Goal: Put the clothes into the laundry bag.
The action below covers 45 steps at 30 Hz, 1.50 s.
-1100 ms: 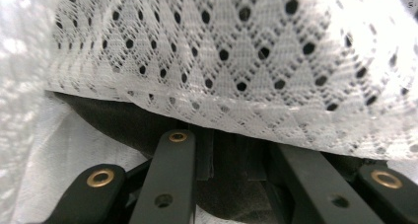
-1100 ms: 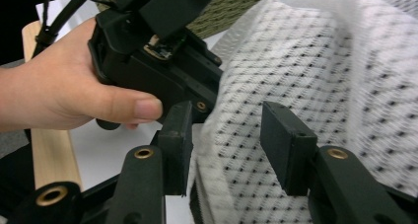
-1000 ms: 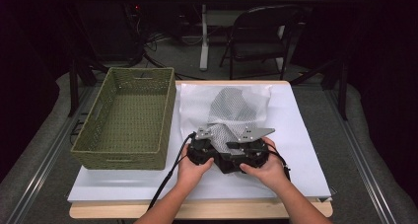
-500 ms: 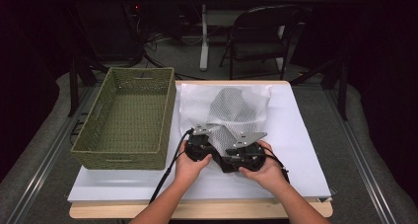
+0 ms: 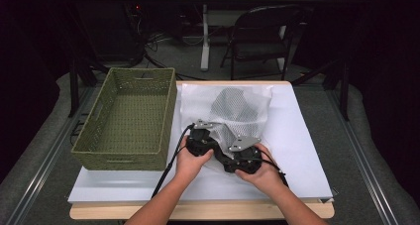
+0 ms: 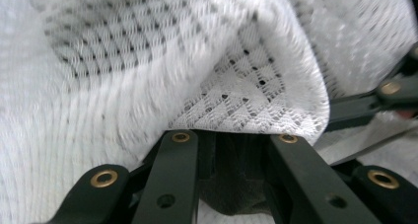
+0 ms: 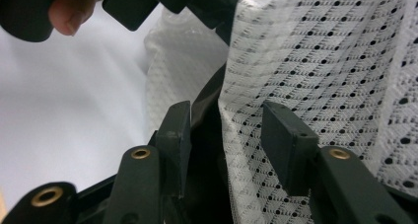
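Here both grippers sat side by side at the near edge of the mesh bag (image 5: 237, 113), which lay on the white sheet (image 5: 297, 150) covering the table (image 5: 198, 211), just right of the green basket (image 5: 129, 118). The bag held something dark that showed through the mesh.

The left gripper (image 5: 202, 141) was held in the left hand (image 5: 190, 158), its cable trailing back toward the table's near edge. In the left gripper view its jaws stood a little apart, and a fold of the bag (image 6: 246, 91) draped over their tips; dark material sat in the gap between them. Whether they pinched the mesh could not be told.

The right gripper (image 5: 242, 156) was held in the right hand (image 5: 265, 173), touching the bag's near edge. In the right gripper view its jaws stood well apart, with a sheet of the bag's mesh (image 7: 315, 61) hanging down between them, nearer the right jaw. The jaws had not closed on it. Part of the left gripper (image 7: 162, 2) and a fingertip showed at the top of that view, over the white sheet (image 7: 74, 110).
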### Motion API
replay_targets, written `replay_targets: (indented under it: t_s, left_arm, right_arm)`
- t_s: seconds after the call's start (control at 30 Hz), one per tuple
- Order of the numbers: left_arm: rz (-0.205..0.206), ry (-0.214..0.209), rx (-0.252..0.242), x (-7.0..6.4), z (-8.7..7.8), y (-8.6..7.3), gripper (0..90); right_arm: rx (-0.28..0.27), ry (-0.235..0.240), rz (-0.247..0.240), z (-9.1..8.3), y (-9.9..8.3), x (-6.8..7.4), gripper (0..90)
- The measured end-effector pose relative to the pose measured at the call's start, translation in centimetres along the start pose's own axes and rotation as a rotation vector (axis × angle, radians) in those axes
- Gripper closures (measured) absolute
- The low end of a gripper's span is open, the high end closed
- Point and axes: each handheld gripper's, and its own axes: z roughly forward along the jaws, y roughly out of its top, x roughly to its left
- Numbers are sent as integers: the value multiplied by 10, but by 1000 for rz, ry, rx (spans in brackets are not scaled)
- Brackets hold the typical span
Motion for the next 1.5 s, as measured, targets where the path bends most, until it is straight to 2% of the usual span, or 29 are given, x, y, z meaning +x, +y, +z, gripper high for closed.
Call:
replay_targets:
  t_s: [0.17,0.2,0.23,0.3,0.37,0.43,0.5,0.57,0.63,0.67,0.7,0.73,0.8,0.87,0.97,1.1,1.17,1.23,1.33,1.4,1.5]
  left_arm:
    - [8,6,-8,-1,1,10,809]
    - [16,6,-6,-1,2,11,812]
    - [24,9,-2,-1,2,13,814]
    - [22,1,-1,-1,4,15,816]
    - [21,-11,-1,0,6,17,816]
    - [15,-16,-2,0,6,17,816]
    - [17,-20,3,3,5,17,814]
    - [29,-15,0,3,5,17,812]
    - [39,-9,9,1,3,14,800]
    - [39,-9,9,1,3,14,798]
    - [45,-2,4,1,3,13,796]
    - [32,-5,0,0,3,11,794]
    - [36,-8,-5,-1,4,6,794]
    - [32,-14,-10,-1,5,4,795]
    - [32,-10,-21,-3,8,2,796]
    - [26,-14,-33,-4,6,3,765]
    - [31,11,-41,-7,2,2,708]
    - [51,36,-41,-7,-5,1,695]
    - [48,58,-58,-4,-13,-1,644]
    - [39,104,-65,2,-19,-3,609]
    - [13,135,-78,9,-21,-3,565]
  right_arm:
    - [-17,-33,36,5,1,-4,571]
    - [-19,-33,50,6,1,-5,620]
    - [-22,-37,60,6,1,-7,705]
    - [-25,-40,74,5,2,-10,801]
    - [-35,-23,84,3,1,-13,889]
    - [-47,2,94,-2,1,-16,896]
    - [-80,47,124,-11,2,-20,898]
    - [-89,56,134,-14,2,-21,899]
    - [-130,78,138,-28,7,-24,900]
    - [-130,78,138,-28,7,-24,900]
    - [-165,99,146,-37,12,-25,900]
    - [-185,112,152,-41,15,-25,900]
    - [-225,147,164,-49,21,-25,900]
    - [-257,160,168,-56,28,-24,900]
    - [-301,169,161,-65,36,-24,900]
    - [-334,145,151,-75,42,-25,900]
    - [-335,133,160,-77,41,-28,900]
    - [-341,136,180,-76,38,-32,900]
    - [-342,132,194,-76,36,-36,900]
    - [-348,124,198,-77,35,-39,900]
    - [-350,125,199,-77,35,-38,900]
